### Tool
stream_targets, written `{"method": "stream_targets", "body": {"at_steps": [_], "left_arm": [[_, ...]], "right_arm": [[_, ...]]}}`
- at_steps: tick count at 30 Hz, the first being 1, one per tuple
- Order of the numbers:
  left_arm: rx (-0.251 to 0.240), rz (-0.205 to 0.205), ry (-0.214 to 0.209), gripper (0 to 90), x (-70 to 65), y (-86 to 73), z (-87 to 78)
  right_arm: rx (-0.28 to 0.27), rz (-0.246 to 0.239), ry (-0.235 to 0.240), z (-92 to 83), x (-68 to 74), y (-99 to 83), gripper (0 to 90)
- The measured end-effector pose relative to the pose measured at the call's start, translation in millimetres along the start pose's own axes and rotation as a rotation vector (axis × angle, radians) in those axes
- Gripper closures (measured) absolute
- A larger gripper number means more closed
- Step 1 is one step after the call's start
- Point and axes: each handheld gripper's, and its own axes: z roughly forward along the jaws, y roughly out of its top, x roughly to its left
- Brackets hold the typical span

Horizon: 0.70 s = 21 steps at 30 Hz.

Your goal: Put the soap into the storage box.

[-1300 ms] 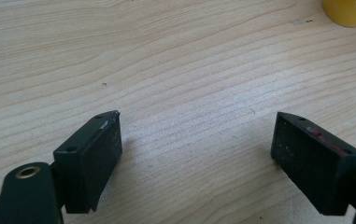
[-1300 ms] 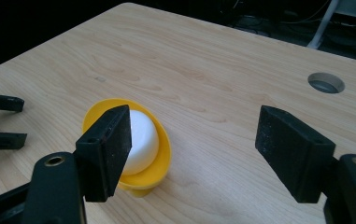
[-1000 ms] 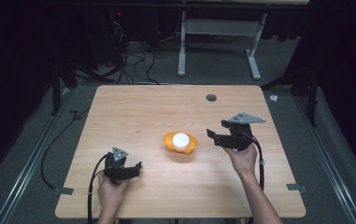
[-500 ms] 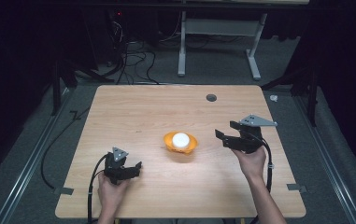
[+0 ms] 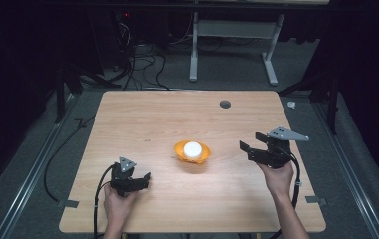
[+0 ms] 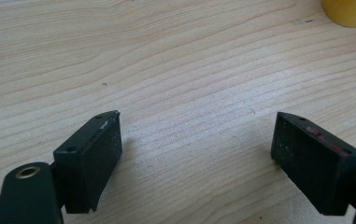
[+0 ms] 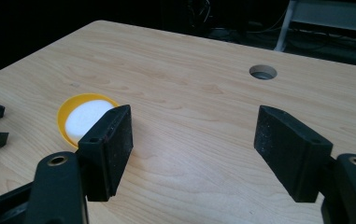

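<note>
The pale wooden table (image 5: 142,124) is bare over most of its top, so there is open room to pass on every side. One thing stands in the way: a shallow orange bowl with a white round thing in it (image 5: 192,151), near the middle, well apart from both hands. A small round cable hole (image 5: 225,104) sits flush in the far part of the top. Bare wood lies between the spread jaws in both gripper views.

Both grippers are black, each topped by a grey three-cornered plate (image 5: 287,134) and trailing a black cable (image 5: 97,199). The jaws are flat rectangular blocks with small screw holes; a brass-ringed hole (image 7: 57,161) sits behind one.
</note>
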Motion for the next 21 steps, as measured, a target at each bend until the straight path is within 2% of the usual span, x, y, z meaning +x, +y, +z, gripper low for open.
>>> {"method": "stream_targets", "body": {"at_steps": [10,21], "left_arm": [[0.0,0.0,0.0,16.9,0.0,0.0,0.0],[0.0,0.0,0.0,16.9,0.0,0.0,0.0]], "right_arm": [[-0.008,0.032,-0.024,-15.4,-9.5,-14.4,30.1],[-0.019,0.055,-0.031,-24.7,-13.2,-27.6,30.3]]}}
